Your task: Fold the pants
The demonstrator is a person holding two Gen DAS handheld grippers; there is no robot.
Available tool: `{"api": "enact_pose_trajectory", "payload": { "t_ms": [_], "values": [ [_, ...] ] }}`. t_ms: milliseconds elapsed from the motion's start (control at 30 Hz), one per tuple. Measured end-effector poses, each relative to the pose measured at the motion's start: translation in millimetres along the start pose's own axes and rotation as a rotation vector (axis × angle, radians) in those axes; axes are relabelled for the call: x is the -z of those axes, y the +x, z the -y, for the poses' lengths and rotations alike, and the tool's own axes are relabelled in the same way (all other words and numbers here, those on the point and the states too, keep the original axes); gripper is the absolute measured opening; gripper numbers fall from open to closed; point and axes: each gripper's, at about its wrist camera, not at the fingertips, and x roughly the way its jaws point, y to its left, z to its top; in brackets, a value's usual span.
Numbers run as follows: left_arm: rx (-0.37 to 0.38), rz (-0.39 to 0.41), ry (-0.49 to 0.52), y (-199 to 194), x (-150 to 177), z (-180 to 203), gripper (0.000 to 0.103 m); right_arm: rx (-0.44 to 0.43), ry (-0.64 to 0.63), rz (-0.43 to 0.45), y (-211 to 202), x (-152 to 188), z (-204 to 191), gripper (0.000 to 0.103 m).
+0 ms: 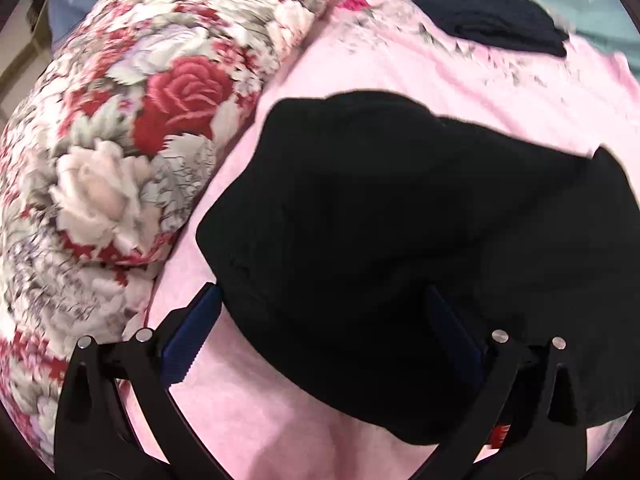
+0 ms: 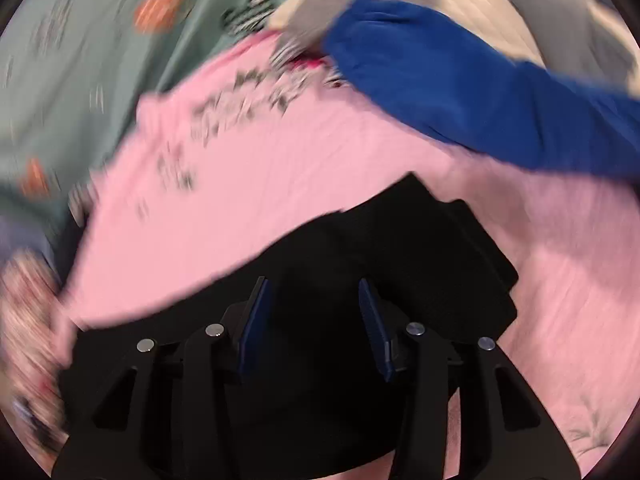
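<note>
Both grippers work a bundle of black pants on a pink sheet: my left gripper is spread wide, its blue pads straddling the near edge of the cloth, with fabric between them but no pinch that I can see, while my right gripper is about half open over the same dark cloth, and I cannot tell whether it grips anything. The pants lie bunched at the centre of the left view and at 6 o'clock in the right. To fold well, I judge each gripper should take a full edge, not one layer, then lift and lay the cloth over evenly so the bundle stays square. Only the left view shows the rose-patterned quilt from 8 to 11 o'clock and a second dark folded garment at 1 o'clock. Only the right view, much blurred, shows a blue garment at 2 o'clock and green printed bedding at 10 o'clock.
</note>
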Motion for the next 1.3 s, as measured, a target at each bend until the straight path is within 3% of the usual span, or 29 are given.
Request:
{"api": "enact_pose_trajectory", "payload": {
  "t_ms": [67,167,267,400,533,600,633,667,700,767,900,1000,1100,1200,1233,1267,1300],
  "values": [
    [0.027,0.036,0.005,-15.0,0.3,2.1,0.101,-0.015,-0.005,0.028,-21.3,-6.5,0.8,0.055],
    [0.088,0.1,0.043,-39.7,1.0,10.6,0.101,0.144,-0.079,0.066,-51.4,-3.6,2.4,0.065],
    [0.165,0.119,0.104,-56.7,12.2,27.0,0.101,0.211,-0.07,0.06,-61.9,4.0,21.7,0.065],
    [0.24,0.067,0.192,-62.1,34.5,47.7,0.101,0.221,-0.038,-0.016,-38.1,18.4,39.3,0.065],
    [0.245,0.012,0.229,-48.7,43.1,67.6,0.101,0.187,-0.039,0.018,-18.1,14.2,29.3,0.065],
    [0.195,-0.013,0.249,-32.1,51.9,74.2,0.101,0.205,-0.052,0.042,-7.3,4.3,24.3,0.065],
    [0.191,-0.014,0.244,-28.1,52.4,75.1,0.101,0.214,-0.058,0.061,-2.9,-0.1,23.0,0.064],
    [0.185,0.0,0.231,-28.1,52.0,75.6,0.101,0.221,-0.065,0.073,2.3,-3.6,23.0,0.042],
    [0.175,-0.001,0.234,-29.0,51.0,77.2,0.101,0.199,-0.045,0.06,5.8,-5.9,26.8,0.032],
    [0.176,-0.001,0.242,-31.9,48.2,75.6,0.101,0.126,0.022,0.057,-1.1,-6.1,32.4,0.027],
    [0.22,-0.001,0.224,-40.9,41.0,68.3,0.101,-0.001,-0.077,0.076,-41.2,2.4,-17.5,0.026],
    [0.27,0.045,0.201,-56.4,39.4,65.7,0.101,-0.063,-0.25,0.064,-53.3,22.3,-86.7,0.026],
    [0.277,0.088,0.197,-70.2,45.1,63.1,0.101,-0.129,-0.382,-0.047,-23.7,61.7,-149.6,0.027],
    [0.268,0.097,0.214,-71.6,48.9,63.3,0.101,-0.111,-0.464,-0.148,26.8,109.7,-191.4,0.029],
    [0.258,0.095,0.216,-70.4,49.4,62.5,0.101,-0.096,-0.491,-0.186,45.0,126.5,-203.0,0.034],
    [0.246,0.096,0.217,-72.4,51.5,61.1,0.101,-0.102,-0.506,-0.27,68.9,148.3,-215.0,0.049],
    [0.24,0.099,0.219,-72.6,51.1,60.2,0.101,-0.153,-0.506,-0.366,84.8,163.4,-221.0,0.056]
  ]
}}
